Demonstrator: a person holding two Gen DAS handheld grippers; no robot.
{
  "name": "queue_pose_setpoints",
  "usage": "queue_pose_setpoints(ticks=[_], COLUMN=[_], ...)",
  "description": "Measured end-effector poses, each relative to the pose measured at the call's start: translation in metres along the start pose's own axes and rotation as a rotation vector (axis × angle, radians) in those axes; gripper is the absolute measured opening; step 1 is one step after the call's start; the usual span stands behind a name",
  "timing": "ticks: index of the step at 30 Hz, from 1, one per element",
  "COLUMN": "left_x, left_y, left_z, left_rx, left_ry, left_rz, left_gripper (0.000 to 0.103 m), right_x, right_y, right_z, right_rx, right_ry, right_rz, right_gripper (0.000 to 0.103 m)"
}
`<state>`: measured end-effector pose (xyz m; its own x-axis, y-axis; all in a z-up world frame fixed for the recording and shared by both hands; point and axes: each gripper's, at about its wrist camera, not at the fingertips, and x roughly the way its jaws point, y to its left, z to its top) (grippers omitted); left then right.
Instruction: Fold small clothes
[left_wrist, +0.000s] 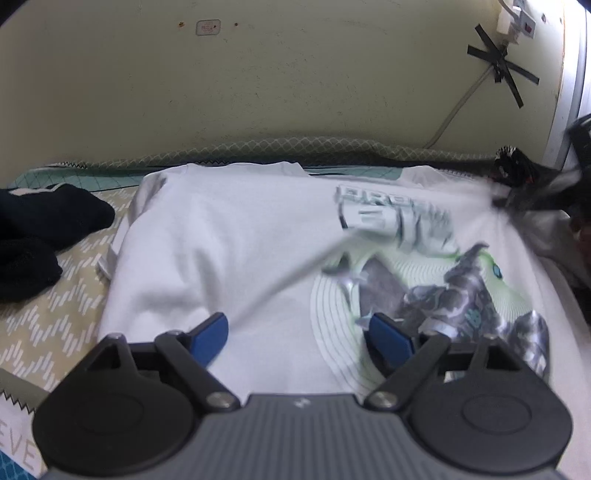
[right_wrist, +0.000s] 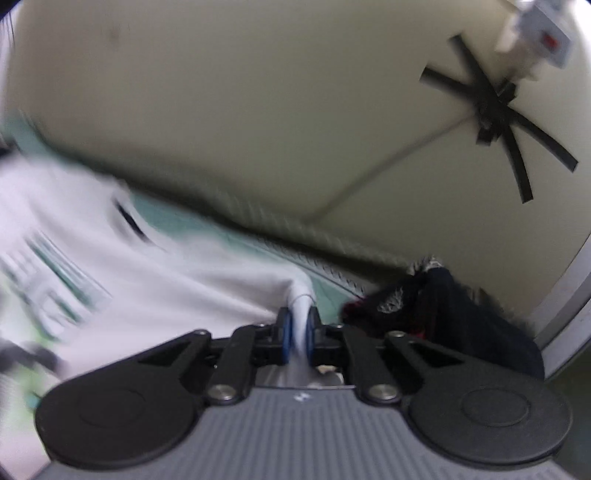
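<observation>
White T-shirt (left_wrist: 229, 240) with a grey and pale-green print (left_wrist: 436, 291). Black socks (left_wrist: 40, 236). Bedsheet (left_wrist: 55, 314) tan with white dashes, teal with a grid at the far edge. Blue pads (left_wrist: 208, 338) on the black left gripper (left_wrist: 299, 332). Black tape (left_wrist: 502, 64) crosses the cream wall (left_wrist: 295, 74).

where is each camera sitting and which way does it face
Left wrist: sits behind the open left gripper, facing across the white printed cotton t-shirt on the bed toward the cream wall; dark socks at left.
Right wrist: sits behind the right gripper, shut on a bunched shirt edge, tilted toward the wall; dark clothes pile ahead.
Shared: the t-shirt, the wall, and black tape strips crossing a cable.
</observation>
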<state>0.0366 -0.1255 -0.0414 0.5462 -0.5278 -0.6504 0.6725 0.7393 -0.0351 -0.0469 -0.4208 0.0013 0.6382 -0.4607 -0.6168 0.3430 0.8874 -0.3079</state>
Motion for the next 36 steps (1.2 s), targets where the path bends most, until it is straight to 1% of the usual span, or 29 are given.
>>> queue_pose_setpoints(ticks=[1,2,3,4,5,6,8,9,11,12,13,15,16,18,19,20,21,22,23,24,25,27,28,29,30,31,32,33,36], left_x=[0.000,0.000,0.000,0.001,0.001,0.001,-0.001,-0.004,-0.017,-0.028,-0.044,-0.084,-0.103,-0.134,-0.145,-0.153,-0.159,-0.165,-0.170,-0.174,-0.178,-0.184,-0.186,-0.186,-0.187,-0.184,-0.182,-0.180,-0.171], left_y=[-0.001,0.000,0.000,0.001,0.001,0.000,0.000,0.002,0.009,0.016,0.027,0.058,0.075,0.107,0.121,0.134,0.146,0.157,0.164,0.168,0.169,0.165,0.159,0.153,0.147,0.139,0.129,0.122,0.097], left_z=[0.000,0.000,0.000,0.001,0.001,0.001,0.001,0.001,0.002,0.003,0.003,0.000,-0.005,-0.017,-0.023,-0.030,-0.037,-0.045,-0.054,-0.061,-0.070,-0.082,-0.090,-0.096,-0.100,-0.103,-0.105,-0.107,-0.106], left_rx=[0.005,0.005,0.003,0.000,-0.002,-0.003,-0.004,-0.007,-0.029,-0.056,-0.101,-0.209,-0.257,-0.330,-0.360,-0.394,-0.436,-0.482,-0.516,-0.539,-0.550,-0.548,-0.542,-0.534,-0.525,-0.515,-0.505,-0.495,-0.430], left_ry=[0.001,0.001,0.001,0.001,0.001,0.001,-0.008,-0.023,-0.068,-0.095,-0.139,-0.238,-0.281,-0.338,-0.343,-0.336,-0.323,-0.311,-0.304,-0.300,-0.294,-0.284,-0.279,-0.272,-0.266,-0.257,-0.248,-0.241,-0.256], left_rz=[0.002,0.002,-0.002,-0.007,-0.011,-0.012,-0.019,-0.033,-0.066,-0.063,-0.061,-0.068,-0.042,0.085,0.156,0.209,0.245,0.260,0.264,0.270,0.281,0.285,0.268,0.243,0.219,0.193,0.171,0.147,0.073], left_gripper=[0.087,0.088,0.088,0.089,0.090,0.090,0.090,0.090,0.090,0.090,0.090,0.091,0.094,0.096,0.096,0.096,0.096,0.096,0.096,0.096,0.096,0.096,0.096,0.096,0.096,0.096,0.096,0.096,0.096], right_x=[0.014,0.022,0.018,0.014,0.007,-0.004,-0.033,-0.046,-0.069,-0.079,-0.088,-0.106,-0.114,-0.131,-0.138,-0.144,-0.149,-0.154,-0.156,-0.157,-0.157,-0.152,-0.145,-0.136,-0.126,-0.117,-0.108,-0.100,-0.095], right_y=[0.004,0.008,0.012,0.014,0.012,0.009,0.006,0.005,0.012,0.017,0.026,0.047,0.059,0.091,0.105,0.122,0.139,0.158,0.177,0.197,0.216,0.254,0.270,0.282,0.289,0.292,0.293,0.289,0.251], right_z=[-0.006,-0.013,-0.016,-0.017,-0.016,-0.017,-0.018,-0.018,-0.018,-0.018,-0.017,-0.015,-0.012,-0.004,0.002,0.008,0.014,0.021,0.028,0.035,0.041,0.049,0.051,0.052,0.050,0.048,0.044,0.040,0.027], right_rx=[0.000,-0.013,-0.044,-0.052,-0.027,0.007,0.057,0.076,0.123,0.135,0.133,0.092,0.059,-0.016,-0.050,-0.084,-0.112,-0.134,-0.146,-0.151,-0.154,-0.173,-0.183,-0.186,-0.180,-0.168,-0.154,-0.128,0.020], right_ry=[0.064,0.079,0.045,0.043,0.035,0.011,-0.066,-0.090,-0.128,-0.136,-0.141,-0.154,-0.167,-0.191,-0.204,-0.220,-0.234,-0.243,-0.247,-0.243,-0.234,-0.213,-0.192,-0.163,-0.129,-0.091,-0.048,-0.021,-0.047], right_rz=[0.011,0.002,-0.029,-0.045,-0.036,-0.027,-0.019,0.007,0.094,0.143,0.192,0.264,0.296,0.370,0.413,0.460,0.501,0.546,0.593,0.632,0.662,0.681,0.665,0.646,0.638,0.643,0.650,0.662,0.670], right_gripper=[0.000,0.001,0.003,0.012,0.042,0.054,0.053,0.049,0.048,0.044,0.041,0.039,0.039,0.039,0.039,0.038,0.038,0.038,0.041,0.048,0.050,0.054,0.055,0.055,0.046,0.034,0.007,0.000,0.000])
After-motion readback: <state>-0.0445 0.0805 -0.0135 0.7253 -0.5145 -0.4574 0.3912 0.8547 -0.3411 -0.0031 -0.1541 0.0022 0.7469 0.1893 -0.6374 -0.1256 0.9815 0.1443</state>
